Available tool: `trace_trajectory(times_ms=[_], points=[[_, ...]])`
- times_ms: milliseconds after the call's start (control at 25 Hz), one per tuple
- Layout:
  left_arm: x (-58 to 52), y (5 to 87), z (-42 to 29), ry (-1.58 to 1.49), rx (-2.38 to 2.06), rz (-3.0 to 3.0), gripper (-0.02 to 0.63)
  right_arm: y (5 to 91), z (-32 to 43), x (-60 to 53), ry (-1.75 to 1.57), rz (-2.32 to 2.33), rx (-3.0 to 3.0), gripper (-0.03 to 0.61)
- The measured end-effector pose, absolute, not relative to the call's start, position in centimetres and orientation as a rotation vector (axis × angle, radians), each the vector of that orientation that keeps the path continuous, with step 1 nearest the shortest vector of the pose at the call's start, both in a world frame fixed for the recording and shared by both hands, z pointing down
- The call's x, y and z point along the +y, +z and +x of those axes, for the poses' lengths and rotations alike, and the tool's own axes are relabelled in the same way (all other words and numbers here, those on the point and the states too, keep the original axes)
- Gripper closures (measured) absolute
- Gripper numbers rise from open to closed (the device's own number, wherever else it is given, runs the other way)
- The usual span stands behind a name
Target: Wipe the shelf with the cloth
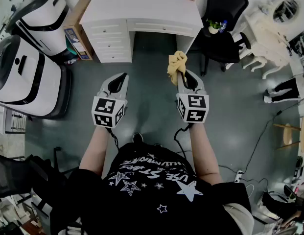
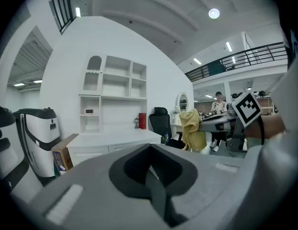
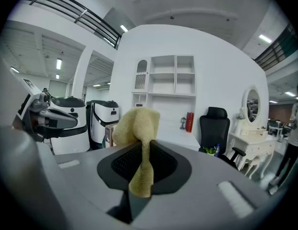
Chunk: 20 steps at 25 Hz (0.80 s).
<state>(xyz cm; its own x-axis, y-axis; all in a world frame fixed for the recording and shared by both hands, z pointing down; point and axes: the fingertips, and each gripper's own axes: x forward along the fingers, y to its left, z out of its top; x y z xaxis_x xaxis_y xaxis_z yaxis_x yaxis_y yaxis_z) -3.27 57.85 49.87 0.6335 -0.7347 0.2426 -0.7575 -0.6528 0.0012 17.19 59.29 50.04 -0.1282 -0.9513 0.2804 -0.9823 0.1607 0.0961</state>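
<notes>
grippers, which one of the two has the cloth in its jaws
The right gripper: its jaws are shut on the yellow cloth, which bunches up past them. The left gripper has its jaws together with nothing between them.

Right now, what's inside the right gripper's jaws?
The yellow cloth, pinched between the shut jaws of the right gripper. A bunch of it stands above them and a tail hangs below. The pinched stretch itself is hidden between the jaws.
</notes>
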Motion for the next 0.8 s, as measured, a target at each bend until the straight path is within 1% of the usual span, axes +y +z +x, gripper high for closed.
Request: trace_trajectory(times_ms=[280,560,800], points=[[55.7,50.5,-4.6,0.336,-1.286,2.701,0.614,50.9,16.5,57.2,0.184,1.850,-2.168,0.506],[53.1,51.2,-6.9,0.335,-1.244,2.721,0.614,51.7,15.0,54.1,0.219,1.931,-2.150,0.504],[49.6,50.8,-8.4,0.290,-1.255,2.712,0.614,51.6,15.5,52.2,0.222,1.979,-2.114,0.503]])
